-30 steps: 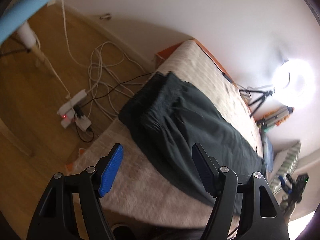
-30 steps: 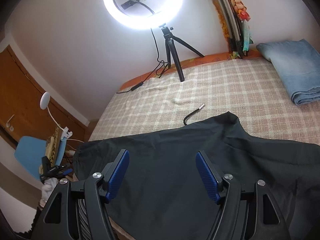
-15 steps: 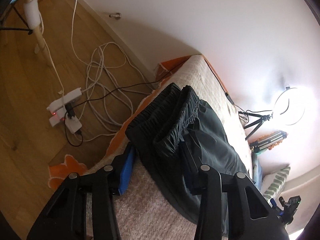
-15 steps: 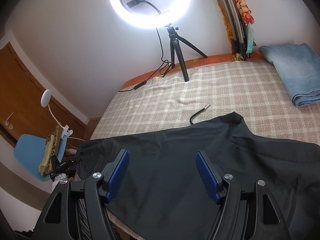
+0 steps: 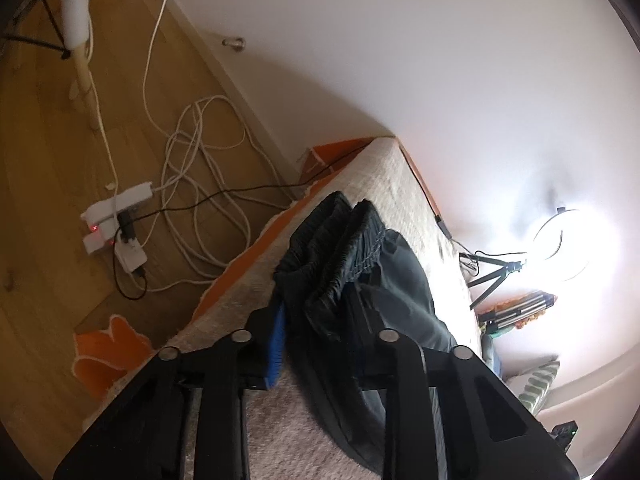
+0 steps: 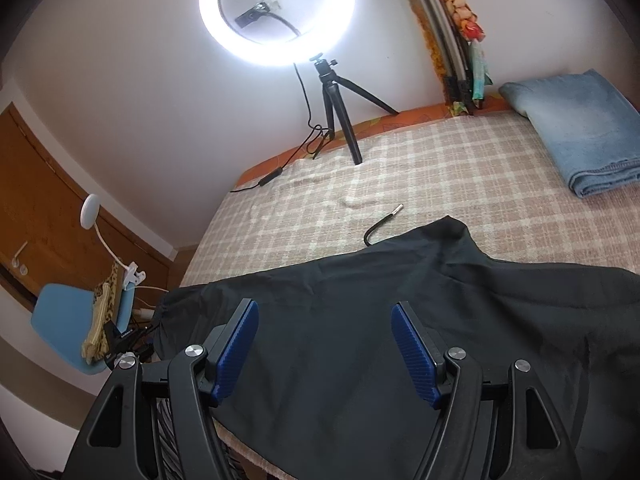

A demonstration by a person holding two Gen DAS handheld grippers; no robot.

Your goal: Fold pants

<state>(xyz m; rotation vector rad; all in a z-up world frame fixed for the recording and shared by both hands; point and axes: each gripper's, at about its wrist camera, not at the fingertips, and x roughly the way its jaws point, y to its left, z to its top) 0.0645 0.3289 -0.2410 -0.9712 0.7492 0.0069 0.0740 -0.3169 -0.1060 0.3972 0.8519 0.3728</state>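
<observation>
Dark charcoal lightweight fabric pants (image 6: pixel 360 320), elasticated gathered waistband (image 5: pixel 332 248). Spread lengthwise across checked beige bedspread, mostly flat with soft creases. Waistband end bunched and doubled in ridged folds near the bed's edge. One peaked fold of cloth (image 6: pixel 452 228) raised along the far edge.

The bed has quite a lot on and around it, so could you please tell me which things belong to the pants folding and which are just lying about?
Part of the job:
- pants
- left claw, shut on the pants' waistband
- right claw, open over the pants
- bed

Just lying about:
- folded jeans
- ring light
- black cable
- power strips
- blue chair
</observation>
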